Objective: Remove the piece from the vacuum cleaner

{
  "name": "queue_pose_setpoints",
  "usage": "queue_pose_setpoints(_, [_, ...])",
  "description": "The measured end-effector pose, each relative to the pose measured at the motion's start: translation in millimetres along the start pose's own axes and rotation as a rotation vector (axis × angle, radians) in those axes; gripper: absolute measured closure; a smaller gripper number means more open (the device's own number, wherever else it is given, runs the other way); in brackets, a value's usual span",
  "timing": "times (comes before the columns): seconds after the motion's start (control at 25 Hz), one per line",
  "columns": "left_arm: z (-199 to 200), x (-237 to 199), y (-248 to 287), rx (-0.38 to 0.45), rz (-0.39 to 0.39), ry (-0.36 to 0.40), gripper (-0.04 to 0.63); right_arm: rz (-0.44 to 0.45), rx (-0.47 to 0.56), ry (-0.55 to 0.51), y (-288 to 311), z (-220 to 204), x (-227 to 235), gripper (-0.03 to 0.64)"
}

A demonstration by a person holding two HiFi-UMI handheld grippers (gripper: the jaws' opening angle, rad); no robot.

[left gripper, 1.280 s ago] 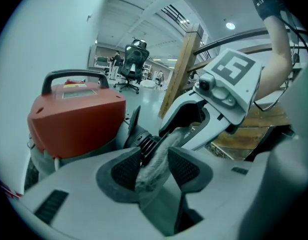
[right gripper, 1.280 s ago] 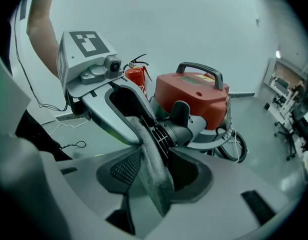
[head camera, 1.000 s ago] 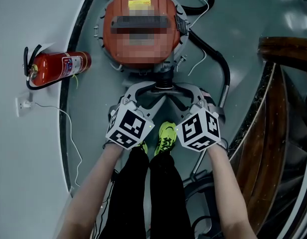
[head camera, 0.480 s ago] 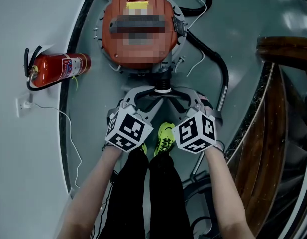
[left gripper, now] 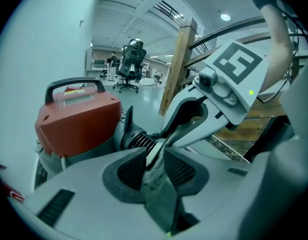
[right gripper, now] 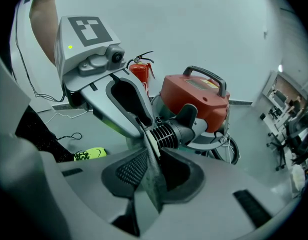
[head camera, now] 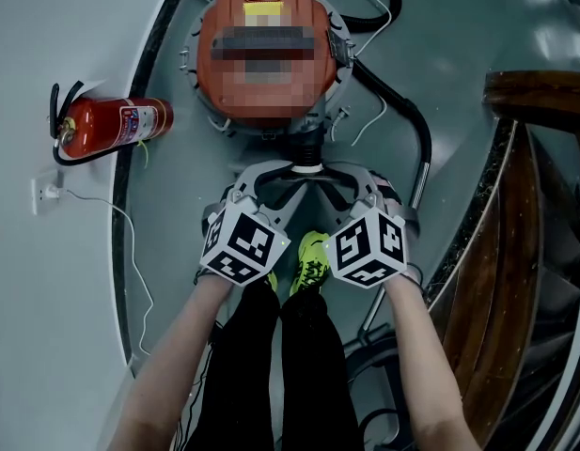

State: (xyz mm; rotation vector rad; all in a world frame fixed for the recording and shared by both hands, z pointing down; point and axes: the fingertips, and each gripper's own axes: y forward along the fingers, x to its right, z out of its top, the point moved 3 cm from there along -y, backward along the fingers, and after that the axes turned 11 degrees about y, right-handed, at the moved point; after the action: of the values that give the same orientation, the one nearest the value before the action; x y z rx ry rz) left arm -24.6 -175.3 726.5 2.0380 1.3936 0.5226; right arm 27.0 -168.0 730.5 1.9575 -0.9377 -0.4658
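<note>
The piece we are after is the black ribbed hose cuff point(head camera: 308, 147), plugged into the red vacuum cleaner point(head camera: 266, 59) at the 6 o'clock edge of its round body in the head view, ending in a pale collar point(head camera: 309, 169) on the side nearest us. We have both tools meeting on that collar. The left gripper point(left gripper: 153, 156) reaches it from about 7 o'clock and its jaws are closing, with the collar standing upright between its ribbed pads point(left gripper: 128, 171). One pad lies against the collar, and on the other side we cannot tell whether there is contact. The right gripper point(right gripper: 154, 159) reaches in from about 5 o'clock and its jaws stand narrow, both pads pressed on the same pale collar just below the cuff's ribs. The tips of the two tools cross each other right at the cuff. A black hose point(head camera: 416, 125) curves away on the floor from the vacuum towards 4 o'clock. A red fire extinguisher point(head camera: 116, 123) lies on its side at 9 o'clock from the vacuum, with a wall socket point(head camera: 43, 195) beyond it at 8 o'clock. Our yellow-green shoes point(head camera: 313, 256) show between the marker cubes, at 6 o'clock from the cuff, and a wooden stair point(head camera: 539, 92) fills the 3 o'clock side.
</note>
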Motion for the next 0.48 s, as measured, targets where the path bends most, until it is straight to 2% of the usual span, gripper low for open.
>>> queue_pose_setpoints(0.48, [-2.6, 5.4, -2.9, -0.005, 0.028, 0.026, 0.479, -0.036, 0.006, 0.012, -0.9, -2.8, -6.3, 0.523])
